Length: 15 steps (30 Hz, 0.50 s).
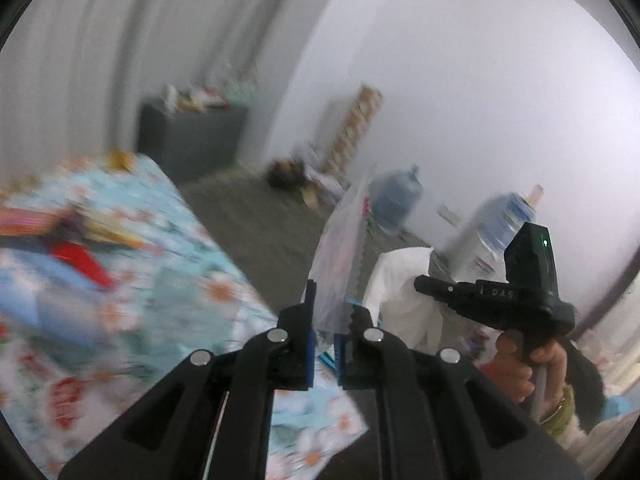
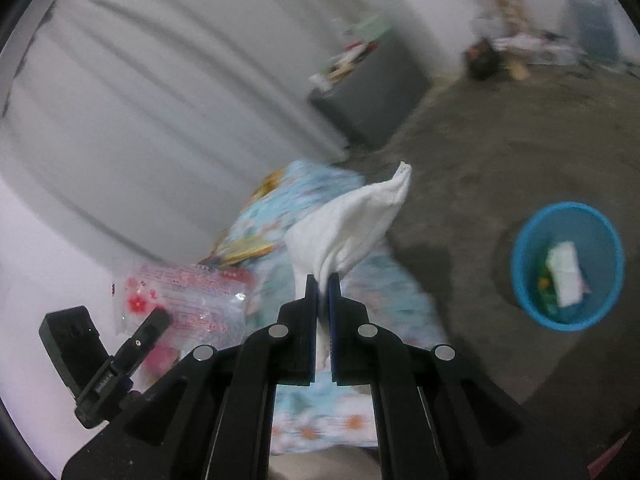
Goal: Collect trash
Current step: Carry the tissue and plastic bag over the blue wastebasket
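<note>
**Both grippers loaded, held above the floral-covered bench**

Floor (image 2: 480,152): dark grey, fills the right side of the right wrist view. Image blurred in both views.

Bench (image 1: 200,280): covered in a light blue floral cloth; its near corner lies under the left gripper. Colourful litter (image 1: 72,240), too blurred to identify, lies on the cloth toward its left edge.

Grey cabinet (image 1: 192,140): stands against the corrugated wall beyond the bench's far edge, with clutter on top.

Water jugs (image 1: 396,196): two large bluish bottles on the floor by the white wall.

Blue bin (image 2: 568,266): on the floor, well apart from the bench's right edge; holds white paper and some green scraps.

White tissue (image 2: 352,232): pinched between the closed jaws of the right gripper (image 2: 322,284), flaring upward above the bench's right edge.

Clear plastic wrapper (image 1: 340,256): red print, clamped upright in the left gripper (image 1: 330,312), jaws closed on its lower edge, over the bench's near corner. In the right wrist view the same wrapper (image 2: 184,300) shows to the left of the tissue.
</note>
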### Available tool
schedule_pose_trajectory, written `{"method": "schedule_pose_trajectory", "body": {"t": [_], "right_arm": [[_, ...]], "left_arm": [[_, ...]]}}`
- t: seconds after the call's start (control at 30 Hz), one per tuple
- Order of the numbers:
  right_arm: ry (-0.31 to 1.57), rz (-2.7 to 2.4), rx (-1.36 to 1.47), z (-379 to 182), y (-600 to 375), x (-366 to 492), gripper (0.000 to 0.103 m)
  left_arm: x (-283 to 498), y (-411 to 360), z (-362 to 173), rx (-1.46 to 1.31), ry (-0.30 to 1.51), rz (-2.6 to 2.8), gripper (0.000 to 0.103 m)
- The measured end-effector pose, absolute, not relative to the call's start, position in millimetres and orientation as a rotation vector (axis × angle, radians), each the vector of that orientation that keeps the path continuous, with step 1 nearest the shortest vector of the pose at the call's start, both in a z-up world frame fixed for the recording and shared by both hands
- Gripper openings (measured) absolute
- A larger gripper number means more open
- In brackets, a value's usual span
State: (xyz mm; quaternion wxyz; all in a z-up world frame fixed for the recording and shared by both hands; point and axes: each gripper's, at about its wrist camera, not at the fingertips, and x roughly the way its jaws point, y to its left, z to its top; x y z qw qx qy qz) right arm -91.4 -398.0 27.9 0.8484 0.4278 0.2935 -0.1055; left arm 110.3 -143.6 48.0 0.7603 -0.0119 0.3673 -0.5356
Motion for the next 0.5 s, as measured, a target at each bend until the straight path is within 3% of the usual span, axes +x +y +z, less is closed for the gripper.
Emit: {"method": "schedule_pose_trajectory", "body": {"t": [0.5], "right_arm": [[0.638, -0.621, 1.088, -80.8, -521.1, -162.5, 0.007]], "left_arm": [[66.7, -391.8, -70.6, 0.214, 1.128, -1.284, 0.007]]}}
